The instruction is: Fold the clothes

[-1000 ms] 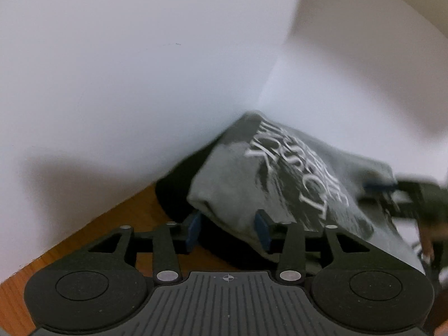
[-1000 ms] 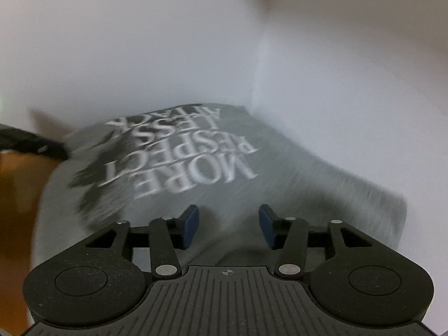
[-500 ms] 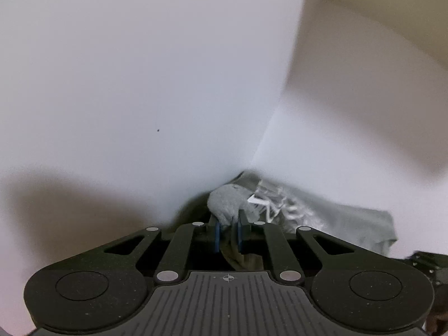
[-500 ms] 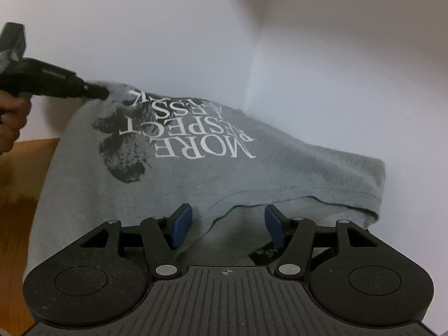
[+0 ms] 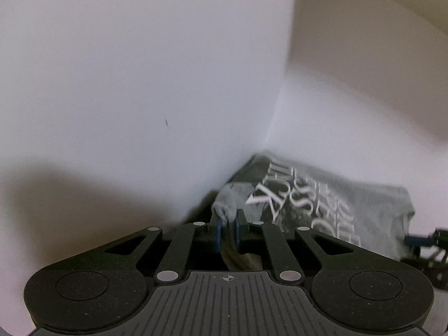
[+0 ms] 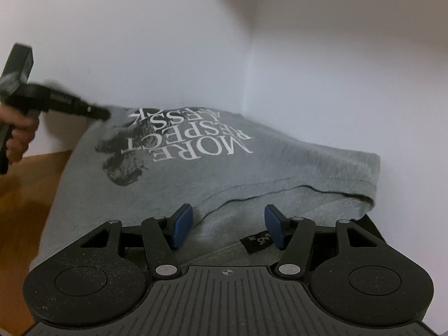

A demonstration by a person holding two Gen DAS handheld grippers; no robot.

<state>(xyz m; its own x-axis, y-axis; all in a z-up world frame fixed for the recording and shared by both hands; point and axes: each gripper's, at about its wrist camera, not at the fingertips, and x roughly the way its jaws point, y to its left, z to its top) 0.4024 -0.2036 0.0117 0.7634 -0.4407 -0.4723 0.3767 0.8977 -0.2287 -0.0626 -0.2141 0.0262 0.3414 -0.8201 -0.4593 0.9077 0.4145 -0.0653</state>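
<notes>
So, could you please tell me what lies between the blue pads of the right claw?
In the right wrist view, the open right claw has only the grey T-shirt below: its hem and black neck label.

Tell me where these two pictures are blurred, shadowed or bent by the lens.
Left wrist view: the lens bows the wall corner; a soft grey shadow spreads low on the left wall; the shirt print is smeared. Right wrist view: the shirt lettering reads sharp, the hand and left tool are blurred, and the wooden table looks streaked.
</notes>
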